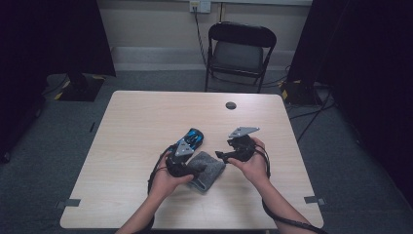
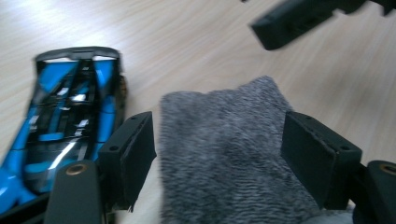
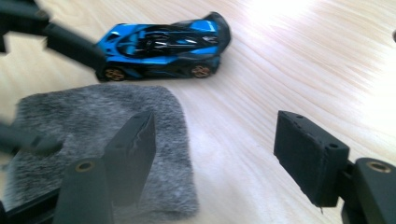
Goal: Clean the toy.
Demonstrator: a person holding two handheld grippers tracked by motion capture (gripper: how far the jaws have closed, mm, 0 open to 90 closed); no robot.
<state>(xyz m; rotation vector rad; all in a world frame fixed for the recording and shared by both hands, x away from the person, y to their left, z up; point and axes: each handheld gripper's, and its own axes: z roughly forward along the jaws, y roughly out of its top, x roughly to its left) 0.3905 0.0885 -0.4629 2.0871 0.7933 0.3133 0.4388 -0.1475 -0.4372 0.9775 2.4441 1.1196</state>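
Your left claw (image 2: 219, 149) stands open with the cloth (image 2: 224, 154) between its jaws, the pads clear of the fabric on both sides, so nothing is gripped; it looks placed to straddle the cloth, ready either to pinch it or to let it lie. Your right claw (image 3: 215, 154) is open too and holds nothing: one jaw hangs over the cloth's (image 3: 102, 140) edge, the other over bare bench (image 3: 280, 60). In the high view both claws, left (image 1: 187, 146) and right (image 1: 225, 155), sit over the middle of the bench, toward its near edge, tilted in toward each other with the cloth (image 1: 207, 170) flat between your hands. The car (image 1: 194, 139) rests on its wheels just beside the cloth's far edge, close by your left claw and a little farther from your right; I judge neither claw touches it. The cloth seems laid beside the car so that it can be wiped or covered.
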